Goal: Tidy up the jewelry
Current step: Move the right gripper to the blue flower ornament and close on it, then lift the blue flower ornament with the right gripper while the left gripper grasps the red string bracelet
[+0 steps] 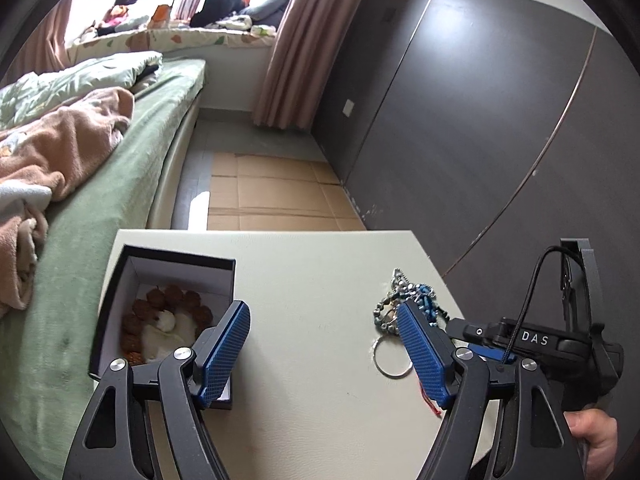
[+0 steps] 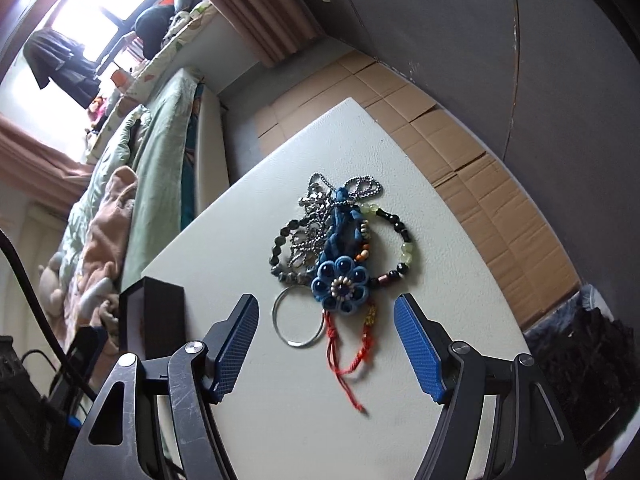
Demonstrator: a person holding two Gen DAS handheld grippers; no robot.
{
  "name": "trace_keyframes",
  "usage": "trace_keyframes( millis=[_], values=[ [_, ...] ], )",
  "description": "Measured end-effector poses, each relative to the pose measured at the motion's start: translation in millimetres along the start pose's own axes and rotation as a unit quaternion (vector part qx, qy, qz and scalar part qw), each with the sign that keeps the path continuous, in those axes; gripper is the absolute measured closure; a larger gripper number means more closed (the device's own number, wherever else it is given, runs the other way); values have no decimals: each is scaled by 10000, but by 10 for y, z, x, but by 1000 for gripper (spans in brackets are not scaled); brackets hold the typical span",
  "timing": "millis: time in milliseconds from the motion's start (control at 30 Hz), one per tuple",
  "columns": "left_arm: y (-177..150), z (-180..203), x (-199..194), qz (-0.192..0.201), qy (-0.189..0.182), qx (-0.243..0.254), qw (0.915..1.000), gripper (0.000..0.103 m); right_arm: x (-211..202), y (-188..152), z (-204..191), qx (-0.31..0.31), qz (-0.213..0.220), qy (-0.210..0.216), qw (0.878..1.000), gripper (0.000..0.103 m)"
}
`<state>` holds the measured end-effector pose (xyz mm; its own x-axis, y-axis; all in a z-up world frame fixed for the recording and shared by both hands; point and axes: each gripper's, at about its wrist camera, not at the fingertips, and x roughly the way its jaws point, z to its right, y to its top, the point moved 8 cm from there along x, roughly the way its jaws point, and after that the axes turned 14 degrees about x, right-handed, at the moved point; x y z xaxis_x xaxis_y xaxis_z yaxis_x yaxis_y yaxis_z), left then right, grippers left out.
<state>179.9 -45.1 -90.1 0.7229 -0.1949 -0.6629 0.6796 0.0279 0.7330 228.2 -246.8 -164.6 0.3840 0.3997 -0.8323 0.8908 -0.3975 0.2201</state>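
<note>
A pile of jewelry (image 2: 336, 236) lies on the white table (image 2: 304, 420): a blue flower piece (image 2: 340, 284), a silver bangle (image 2: 298, 322), silver chains, dark and green bead bracelets and a red cord (image 2: 344, 364). My right gripper (image 2: 326, 344) is open just short of the pile, fingers either side of the red cord. A black open box (image 1: 168, 312) holds a brown bead bracelet (image 1: 168, 308) on white padding. My left gripper (image 1: 324, 344) is open above the table between the box and the pile (image 1: 408, 300). The right gripper's body (image 1: 532, 340) shows at the right.
A bed with a green sheet (image 1: 120, 184) and pink blanket runs along the table's left side. Flattened cardboard (image 1: 276, 196) covers the floor beyond the table. A dark wardrobe wall (image 1: 480, 120) stands to the right. The box (image 2: 154, 320) sits left of my right gripper.
</note>
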Motion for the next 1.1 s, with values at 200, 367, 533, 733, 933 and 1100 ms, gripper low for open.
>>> trace_keyframes(
  millis=[200,367,533,733,933,1100],
  values=[
    [-35,-64,165,-218,49,-73,9997,33,145,40,-6,-115,-56,-260,9996,32],
    [-20,-74,242,-271,34,-71,9996,33,294,50,9,-288,-112,-594,9978,32],
    [-5,-58,324,-342,19,-80,9994,33,396,67,44,-536,-91,-1011,9934,43],
    [-26,-25,397,-414,-48,-97,9991,33,261,86,36,-592,-31,-903,9941,70],
    [-67,66,439,-457,-41,-6,9989,33,-65,144,12,-395,130,-327,9986,71],
    [-138,234,495,-573,-96,161,9982,39,-279,175,52,-205,161,81,9996,71]
  ],
)
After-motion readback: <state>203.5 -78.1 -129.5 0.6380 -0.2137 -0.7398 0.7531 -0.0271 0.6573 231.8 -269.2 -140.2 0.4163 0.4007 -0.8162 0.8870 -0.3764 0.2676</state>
